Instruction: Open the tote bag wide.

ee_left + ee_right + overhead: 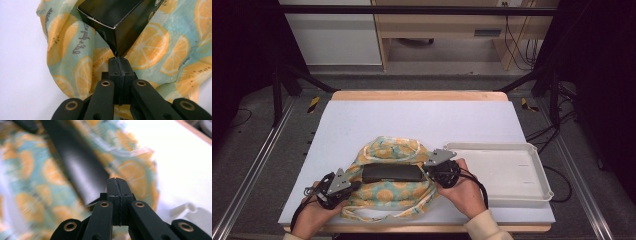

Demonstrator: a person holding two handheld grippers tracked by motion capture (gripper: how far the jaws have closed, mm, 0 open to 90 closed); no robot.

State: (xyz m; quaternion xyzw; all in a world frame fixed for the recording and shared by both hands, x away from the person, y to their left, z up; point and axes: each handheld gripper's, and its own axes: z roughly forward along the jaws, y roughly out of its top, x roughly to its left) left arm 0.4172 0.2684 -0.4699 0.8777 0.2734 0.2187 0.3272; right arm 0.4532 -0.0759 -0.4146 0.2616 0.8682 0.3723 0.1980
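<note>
A long black box point(392, 173) lies across a lemon-print cloth bag point(389, 192) at the near middle of the white table point(412, 120). The left gripper point(353, 186), jaws pressed together on nothing, sits at the box's 9 o'clock end; the right gripper point(428, 169), likewise closed and empty, at 3 o'clock. A white tray point(537, 170) rests just beyond at 3 o'clock.

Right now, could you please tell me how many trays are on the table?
1. The shallow white plastic tray sits empty at the table's right side, beside the lemon-print cloth bag on which the black rectangular box lies. No other tray is visible.
</note>
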